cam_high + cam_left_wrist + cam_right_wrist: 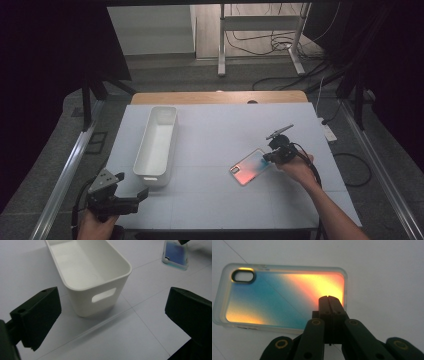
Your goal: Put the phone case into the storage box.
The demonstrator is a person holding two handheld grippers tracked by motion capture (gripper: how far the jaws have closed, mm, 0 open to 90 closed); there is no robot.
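An iridescent phone case [247, 168] with clear edges lies on the white table right of centre, and its colours run from blue to orange. My right gripper [269, 157] is shut, jaws pressed together with nothing between them. Its tips sit over the orange end of the phone case [282, 295]; I cannot tell whether the right gripper [328, 298] touches it. My left gripper [134, 186] rests open at the table's front left corner, pointing at the near end of a long white bin [150, 176]. In the left gripper view, the left gripper [112, 298] frames the bin's end wall [82, 306] with its handle slot; the phone case [175, 255] lies far right.
The bin looks empty inside. The white table top [210, 200] has bare room between bin and case and along the front. A wooden strip [215, 97] borders the far edge. Beyond it stand a metal frame [260, 30] and floor cables.
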